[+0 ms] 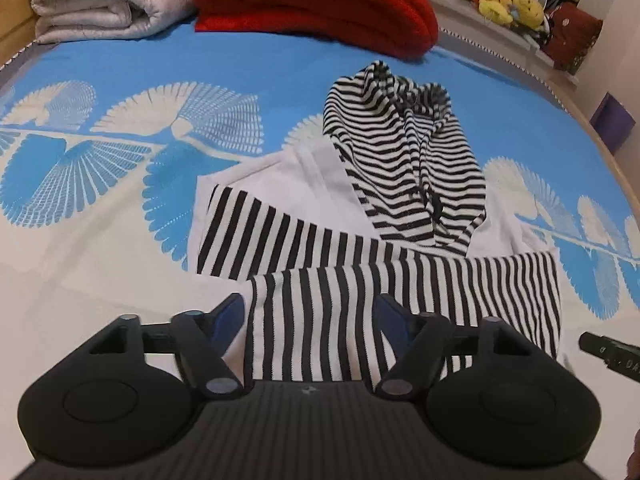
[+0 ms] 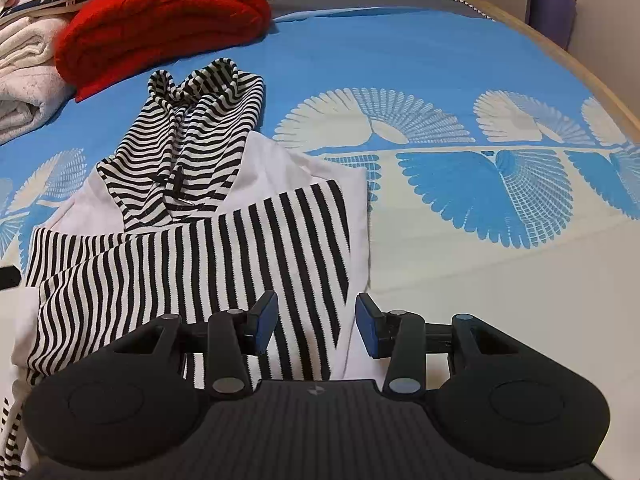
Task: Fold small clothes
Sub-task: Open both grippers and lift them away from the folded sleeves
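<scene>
A small white hoodie point(image 1: 308, 184) lies flat on the bed, its black-and-white striped hood point(image 1: 400, 152) turned down over the chest. Both striped sleeves point(image 1: 360, 276) are folded across the body and overlap. My left gripper point(image 1: 311, 314) hovers over the near sleeve with its jaws wide apart, the blue pads point(image 1: 230, 314) clear of the cloth. In the right wrist view the hoodie point(image 2: 280, 160) sits left of centre with its hood point(image 2: 192, 140) at the top. My right gripper point(image 2: 316, 316) stands open above the sleeve end point(image 2: 304, 248) and the hoodie's white side edge, pressing on nothing.
The bedspread point(image 1: 100, 220) is blue and cream with fan patterns. A folded red blanket point(image 1: 316, 4) and a white one point(image 1: 104, 0) lie at the far end. Yellow plush toys point(image 1: 508, 0) sit on a shelf beyond. The bed's wooden edge point(image 2: 560, 52) curves along the right.
</scene>
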Available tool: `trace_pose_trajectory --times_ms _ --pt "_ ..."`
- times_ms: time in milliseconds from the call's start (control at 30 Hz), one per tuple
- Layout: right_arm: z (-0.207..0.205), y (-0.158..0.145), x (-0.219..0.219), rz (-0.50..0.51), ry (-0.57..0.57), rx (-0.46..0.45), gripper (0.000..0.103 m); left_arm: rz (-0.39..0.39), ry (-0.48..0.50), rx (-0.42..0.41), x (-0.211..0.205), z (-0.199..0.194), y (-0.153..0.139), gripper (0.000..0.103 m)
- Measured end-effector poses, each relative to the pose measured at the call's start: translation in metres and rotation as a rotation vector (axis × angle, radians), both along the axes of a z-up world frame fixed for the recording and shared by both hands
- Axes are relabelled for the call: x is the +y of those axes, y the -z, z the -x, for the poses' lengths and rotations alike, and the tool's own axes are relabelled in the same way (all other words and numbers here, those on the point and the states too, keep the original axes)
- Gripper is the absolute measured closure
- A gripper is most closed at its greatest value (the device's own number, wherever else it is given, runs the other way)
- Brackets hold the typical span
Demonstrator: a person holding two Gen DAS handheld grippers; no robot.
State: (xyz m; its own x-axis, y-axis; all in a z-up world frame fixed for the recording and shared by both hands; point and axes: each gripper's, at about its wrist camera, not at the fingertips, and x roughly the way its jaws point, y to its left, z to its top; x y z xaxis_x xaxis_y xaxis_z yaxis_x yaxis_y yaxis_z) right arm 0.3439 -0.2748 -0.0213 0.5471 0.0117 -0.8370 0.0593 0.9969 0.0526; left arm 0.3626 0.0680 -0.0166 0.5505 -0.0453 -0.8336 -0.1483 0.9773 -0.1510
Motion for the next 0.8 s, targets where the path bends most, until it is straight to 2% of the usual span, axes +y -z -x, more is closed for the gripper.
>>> trace_pose_trajectory --times_ms 167,300,400,567,800 --pt "0.0 -0.002 -0.007 -0.013 0.012 0.002 0.058 -0.045 0.029 -0.039 -0.002 0.0 -0.006 0.059" --pt "-0.002 -0.006 -0.013 -0.03 0.025 -0.003 0.058 -0.133 0.041 -0.111 0.0 -0.003 -0.02 0.073" --pt "-0.004 -0.011 -0.019 -0.043 0.03 -0.015 0.058 -0.159 0.013 -0.14 0.009 -0.009 -0.028 0.073" --pt "-0.009 -0.013 -0.034 -0.033 0.03 -0.008 0.058 -0.088 -0.05 -0.096 0.028 -0.035 -0.029 0.073" --pt "-0.012 -0.011 -0.046 -0.053 0.028 0.007 0.058 -0.044 -0.072 -0.025 0.034 -0.136 -0.013 0.073"
